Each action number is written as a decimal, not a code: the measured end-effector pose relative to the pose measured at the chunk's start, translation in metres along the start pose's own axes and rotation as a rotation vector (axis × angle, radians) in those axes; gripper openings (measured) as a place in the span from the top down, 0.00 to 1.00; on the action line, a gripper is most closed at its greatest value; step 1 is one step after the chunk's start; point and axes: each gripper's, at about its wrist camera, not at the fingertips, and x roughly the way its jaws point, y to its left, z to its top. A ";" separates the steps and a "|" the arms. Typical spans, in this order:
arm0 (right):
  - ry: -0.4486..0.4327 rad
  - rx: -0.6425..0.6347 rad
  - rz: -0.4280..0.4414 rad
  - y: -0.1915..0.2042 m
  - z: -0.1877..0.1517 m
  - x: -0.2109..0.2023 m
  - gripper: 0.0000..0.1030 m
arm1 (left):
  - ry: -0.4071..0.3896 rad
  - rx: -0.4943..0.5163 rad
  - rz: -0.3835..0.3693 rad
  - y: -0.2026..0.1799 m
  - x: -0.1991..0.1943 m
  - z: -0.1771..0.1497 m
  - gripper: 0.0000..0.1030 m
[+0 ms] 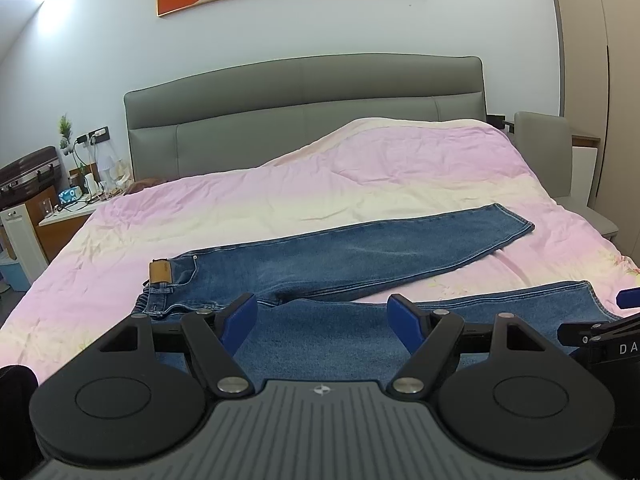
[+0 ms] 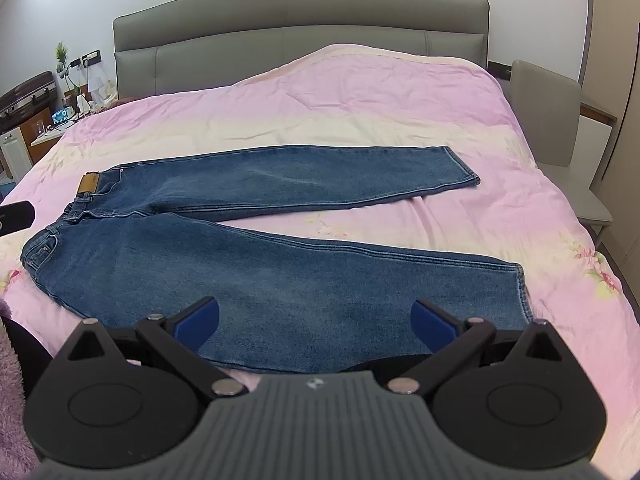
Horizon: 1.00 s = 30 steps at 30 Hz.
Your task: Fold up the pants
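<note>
Blue jeans point(image 2: 240, 280) lie flat on the pink bed cover point(image 2: 360, 92), waistband with a tan leather patch point(image 2: 89, 183) at the left, both legs spread to the right in a V. My right gripper point(image 2: 316, 318) is open and empty above the near leg. My left gripper point(image 1: 322, 316) is open and empty above the seat of the jeans point(image 1: 360, 248), near the waistband patch point(image 1: 160, 272). The right gripper's body point(image 1: 600, 336) shows at the right edge of the left wrist view. The left gripper's fingertip point(image 2: 16, 216) shows at the left edge of the right wrist view.
A grey headboard point(image 1: 304, 120) stands at the far end. A cluttered nightstand point(image 1: 76, 200) and a dark suitcase point(image 1: 28, 172) stand at the far left. A grey chair point(image 2: 560, 120) stands by the bed's right side. Purple fuzzy fabric point(image 2: 12, 360) is at the near left.
</note>
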 end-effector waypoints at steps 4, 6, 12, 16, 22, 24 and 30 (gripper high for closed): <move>0.002 0.003 0.003 0.000 0.001 -0.001 0.05 | 0.006 -0.003 0.000 0.000 0.000 0.000 0.15; 0.000 0.005 0.004 -0.001 0.002 -0.002 0.05 | 0.009 -0.004 -0.001 0.000 0.000 0.001 0.15; 0.000 0.009 0.003 -0.001 0.002 -0.003 0.05 | 0.012 -0.003 -0.006 0.001 0.000 0.002 0.15; 0.000 0.007 -0.001 0.000 0.002 -0.004 0.05 | 0.017 -0.003 -0.007 0.002 0.002 0.003 0.16; -0.004 0.013 0.001 0.001 0.002 -0.007 0.05 | 0.017 -0.003 -0.009 0.003 0.003 0.004 0.16; -0.006 0.012 0.003 0.002 0.002 -0.009 0.05 | 0.017 -0.001 -0.009 0.002 0.003 0.004 0.16; -0.003 0.009 0.002 -0.001 0.002 -0.008 0.05 | 0.016 -0.001 -0.010 0.002 0.003 0.004 0.16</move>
